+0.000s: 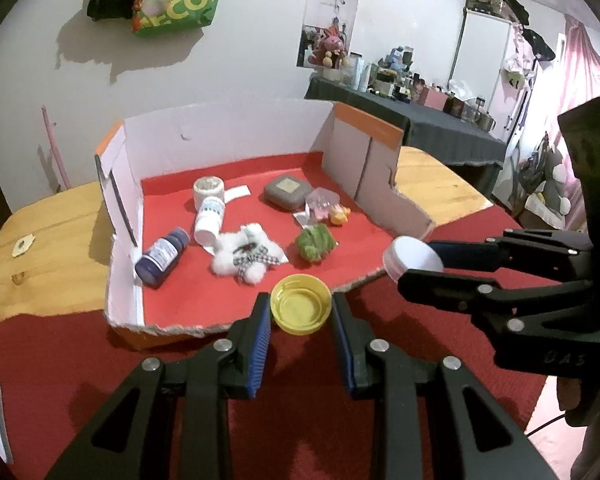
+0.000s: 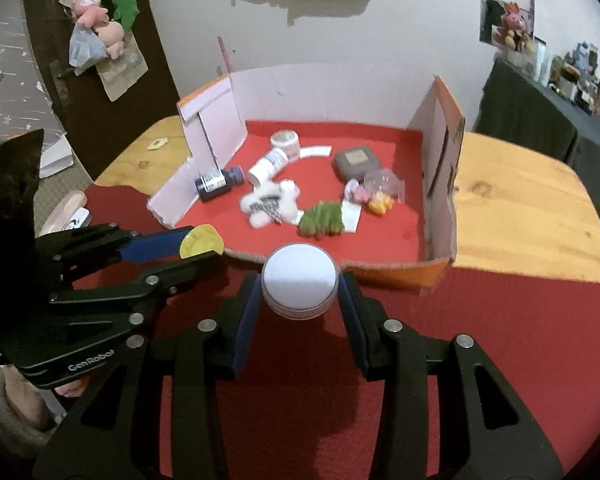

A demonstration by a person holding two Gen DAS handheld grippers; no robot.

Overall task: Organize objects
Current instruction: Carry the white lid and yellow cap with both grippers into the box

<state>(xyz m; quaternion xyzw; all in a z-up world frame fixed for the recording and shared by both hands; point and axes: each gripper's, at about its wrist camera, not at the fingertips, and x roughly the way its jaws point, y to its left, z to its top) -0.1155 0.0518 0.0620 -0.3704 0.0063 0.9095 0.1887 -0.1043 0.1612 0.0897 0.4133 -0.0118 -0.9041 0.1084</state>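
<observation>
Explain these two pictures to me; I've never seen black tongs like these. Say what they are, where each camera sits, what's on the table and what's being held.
They are two hand-held grasping tools, one in each hand of a person; no robot arm is here. Each tool carries a camera looking along its fingers, so each picture shows its own tool at the bottom and the other at the side. The left tool is shut on a yellow cap. The right tool is shut on a white lid. Ahead, on a red mat, stands a cut-open cardboard box holding a blue bottle, a white bottle, a grey case and small toys.
</observation>
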